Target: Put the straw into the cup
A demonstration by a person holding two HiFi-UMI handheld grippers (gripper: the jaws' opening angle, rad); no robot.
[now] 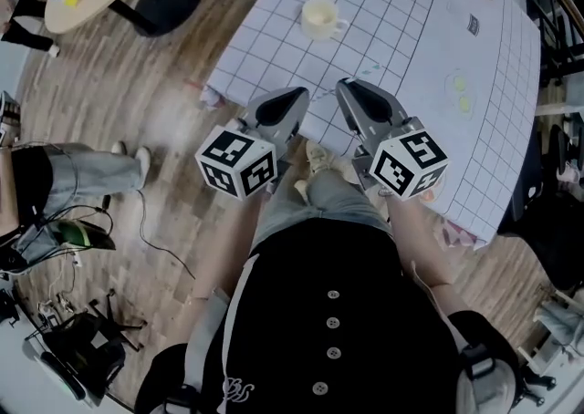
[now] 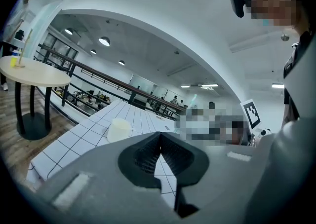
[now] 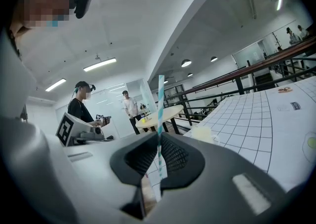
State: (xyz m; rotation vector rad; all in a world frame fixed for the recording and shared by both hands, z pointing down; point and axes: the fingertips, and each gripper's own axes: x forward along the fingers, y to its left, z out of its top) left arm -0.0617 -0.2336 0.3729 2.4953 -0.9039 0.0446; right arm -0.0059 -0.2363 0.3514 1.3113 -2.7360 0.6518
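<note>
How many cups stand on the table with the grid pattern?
1. The cream cup stands on the left part of the gridded table in the head view. None seems hidden.

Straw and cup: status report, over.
Right gripper shut on striped straw, upright. Left gripper shut, empty. Cup on the gridded table, ahead of both grippers. No obstruction seen.
</note>
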